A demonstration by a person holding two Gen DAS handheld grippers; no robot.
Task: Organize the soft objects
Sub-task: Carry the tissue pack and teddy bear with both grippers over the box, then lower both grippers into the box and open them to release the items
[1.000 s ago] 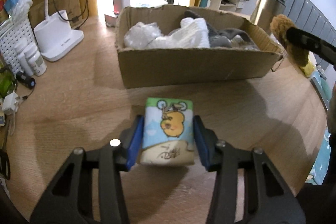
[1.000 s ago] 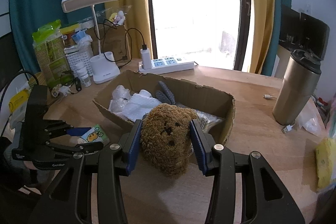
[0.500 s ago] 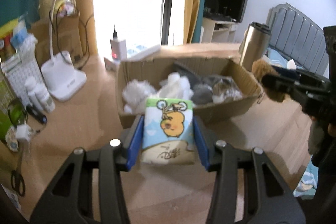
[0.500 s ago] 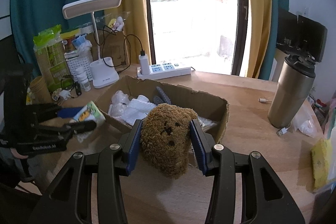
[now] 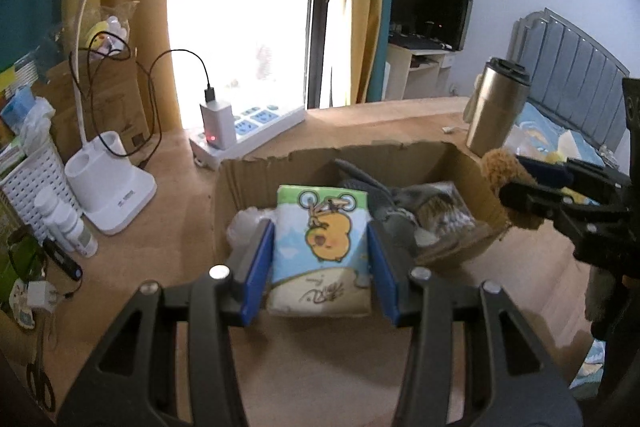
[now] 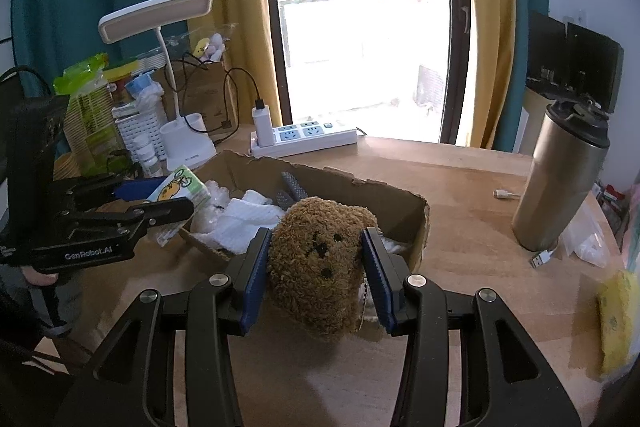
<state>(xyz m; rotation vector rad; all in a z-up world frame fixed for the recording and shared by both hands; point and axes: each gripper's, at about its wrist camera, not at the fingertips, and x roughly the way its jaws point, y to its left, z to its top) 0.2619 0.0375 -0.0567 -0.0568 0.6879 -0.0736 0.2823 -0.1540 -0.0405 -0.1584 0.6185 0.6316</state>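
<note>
From the left wrist view, the left gripper (image 5: 321, 259) is pinching a tissue pack (image 5: 320, 247) by its two long sides, held just above the near wall of the cardboard box (image 5: 224, 195), over the white bundles inside. The pack's long axis runs straight ahead toward the box's far wall, printed face up. To drop it well, I'd carry it a little farther past the near wall, lower it flat onto the soft heap, then part the fingers; releasing here risks catching the rim. From the right wrist view, the right gripper (image 6: 317, 267) is clamped on a brown plush bear (image 6: 318, 263) at its sides, hanging just in front of the box's near right corner (image 6: 416, 223), not yet inside. Its face looks up toward the camera, its longer dimension roughly along the fingers.
</note>
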